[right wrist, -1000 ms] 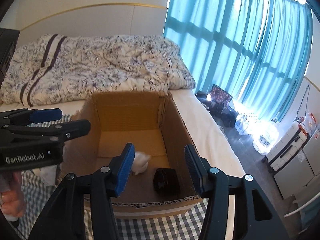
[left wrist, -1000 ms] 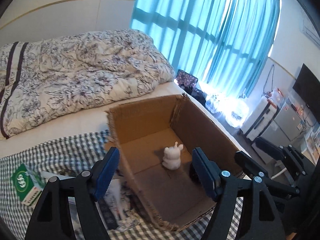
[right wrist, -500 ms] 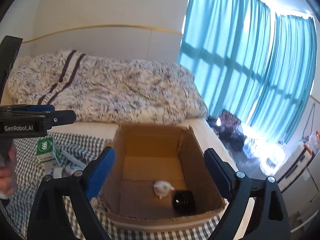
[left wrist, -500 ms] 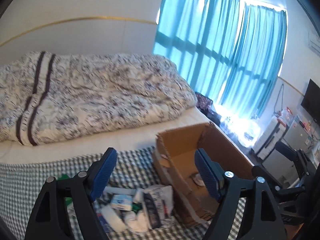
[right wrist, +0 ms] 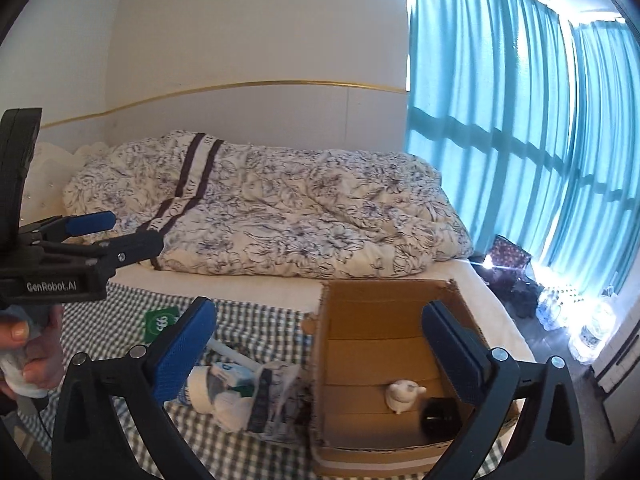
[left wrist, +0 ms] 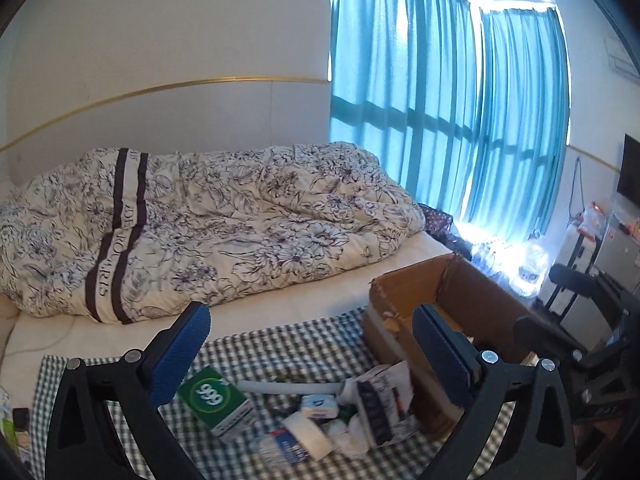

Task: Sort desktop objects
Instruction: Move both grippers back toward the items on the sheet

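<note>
A: What can be read, biggest thing first?
B: The flowered quilt point(left wrist: 208, 224) has a dark stripe lettered "ROCARTS". The cardboard box point(right wrist: 384, 344) shows no print. On the checked cloth point(left wrist: 280, 344) a green carton point(left wrist: 216, 400) reads "999". The left gripper point(right wrist: 120, 236) body says "GenRobot.AI"; a hand point(right wrist: 36, 352) holds it.
A: Edges and room?
B: The box sits at the bed's right edge, top open, torn rim. Inside are a white figurine point(right wrist: 402, 394) and a black round object point(right wrist: 438, 418), just beside each other. The clutter pile point(left wrist: 344, 420) lies against the box's left wall; open cloth beyond it.
A: The tools?
B: The left gripper and the right gripper point(right wrist: 320, 344) both have jaws opening wide, nothing between them.
A: Changed?
B: A second ago both hovered over the box; now they've pulled back and risen.
</note>
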A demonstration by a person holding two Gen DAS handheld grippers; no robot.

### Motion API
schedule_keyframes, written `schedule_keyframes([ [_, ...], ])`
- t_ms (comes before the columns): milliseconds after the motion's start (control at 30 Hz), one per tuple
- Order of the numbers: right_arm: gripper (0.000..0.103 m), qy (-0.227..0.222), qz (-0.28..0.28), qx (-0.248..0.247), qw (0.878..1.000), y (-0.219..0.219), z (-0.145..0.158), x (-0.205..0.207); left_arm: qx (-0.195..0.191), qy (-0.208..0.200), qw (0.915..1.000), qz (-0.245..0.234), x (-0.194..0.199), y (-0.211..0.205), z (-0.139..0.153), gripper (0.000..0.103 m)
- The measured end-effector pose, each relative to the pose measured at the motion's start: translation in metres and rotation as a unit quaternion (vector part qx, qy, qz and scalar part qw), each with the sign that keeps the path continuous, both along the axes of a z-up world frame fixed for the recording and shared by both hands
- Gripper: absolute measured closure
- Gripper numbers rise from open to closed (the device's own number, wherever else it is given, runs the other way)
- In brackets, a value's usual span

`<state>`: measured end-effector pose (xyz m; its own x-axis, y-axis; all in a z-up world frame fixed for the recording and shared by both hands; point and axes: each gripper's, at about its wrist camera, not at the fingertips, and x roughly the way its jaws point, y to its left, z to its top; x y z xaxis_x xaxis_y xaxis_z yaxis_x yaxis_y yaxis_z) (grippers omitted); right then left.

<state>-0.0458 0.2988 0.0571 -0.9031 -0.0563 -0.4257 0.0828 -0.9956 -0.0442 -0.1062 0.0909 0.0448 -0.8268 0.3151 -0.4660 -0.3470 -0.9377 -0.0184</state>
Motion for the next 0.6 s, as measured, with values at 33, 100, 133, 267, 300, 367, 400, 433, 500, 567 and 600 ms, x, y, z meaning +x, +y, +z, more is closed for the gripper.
schedule_keyframes([
  [33,0.000,0.000,0.004,-0.003,1.000,-0.003,0.000,0.001,-0.004,0.003,1.0000,0.002,0.002,-0.005,-0.002,0.000],
  [100,0.000,-0.001,0.015,-0.009,1.000,-0.011,-0.002,0.001,-0.013,0.009,0.9999,0.006,0.005,-0.014,-0.006,0.000],
  [133,0.000,-0.001,0.020,-0.011,1.000,-0.015,-0.003,0.002,-0.018,0.011,0.9997,0.009,0.007,-0.018,-0.008,0.000],
  [267,0.000,-0.006,0.041,-0.006,0.999,-0.031,-0.012,0.003,-0.033,0.015,0.9991,0.020,0.008,-0.036,-0.023,0.000],
  [300,0.000,-0.010,0.047,-0.002,0.999,-0.036,-0.016,0.002,-0.035,0.014,0.9991,0.020,0.008,-0.039,-0.026,0.000],
  [367,0.000,-0.017,0.053,0.007,0.998,-0.045,-0.024,-0.001,-0.039,0.011,0.9990,0.020,0.008,-0.047,-0.037,0.000],
  [400,0.000,-0.021,0.053,0.010,0.998,-0.049,-0.028,-0.003,-0.040,0.008,0.9990,0.018,0.009,-0.050,-0.043,0.000],
  [433,0.000,-0.026,0.055,0.010,0.998,-0.052,-0.033,-0.005,-0.042,0.003,0.9990,0.015,0.009,-0.052,-0.050,0.000],
  [500,0.000,-0.038,0.063,0.003,0.997,-0.058,-0.044,-0.010,-0.046,-0.004,0.9989,0.011,0.009,-0.055,-0.061,0.000],
  [567,0.000,-0.051,0.067,0.002,0.996,-0.065,-0.054,-0.015,-0.053,-0.012,0.9985,0.005,0.009,-0.058,-0.076,0.000],
  [600,0.000,-0.058,0.068,0.004,0.996,-0.069,-0.060,-0.017,-0.054,-0.015,0.9984,0.002,0.009,-0.059,-0.081,0.000],
])
